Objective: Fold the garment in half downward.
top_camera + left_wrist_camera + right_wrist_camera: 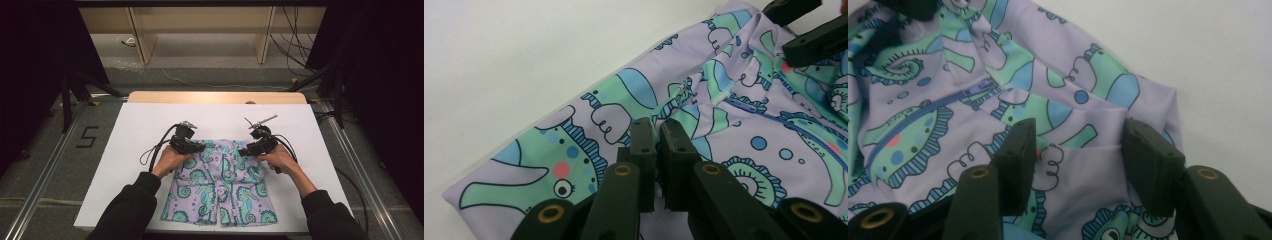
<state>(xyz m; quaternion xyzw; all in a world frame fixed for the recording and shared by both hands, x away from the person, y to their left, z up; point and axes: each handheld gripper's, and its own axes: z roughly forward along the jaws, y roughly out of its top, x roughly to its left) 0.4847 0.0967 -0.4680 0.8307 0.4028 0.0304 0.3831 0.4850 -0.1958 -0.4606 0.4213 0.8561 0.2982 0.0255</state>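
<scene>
On the left, the left gripper (656, 131) has its jaws clenched on a pinch of the shorts (220, 182) at the waistband, which lie flat on the white surface (135, 150); that pinch looks thin (perhaps one layer only, though the fold hides it), so a lift could peel the layers apart. On the right, the right gripper (1080, 145) has jaws released and half apart, straddling the waistband; if they close slack, that corner may slip and the shorts hang crooked.
</scene>
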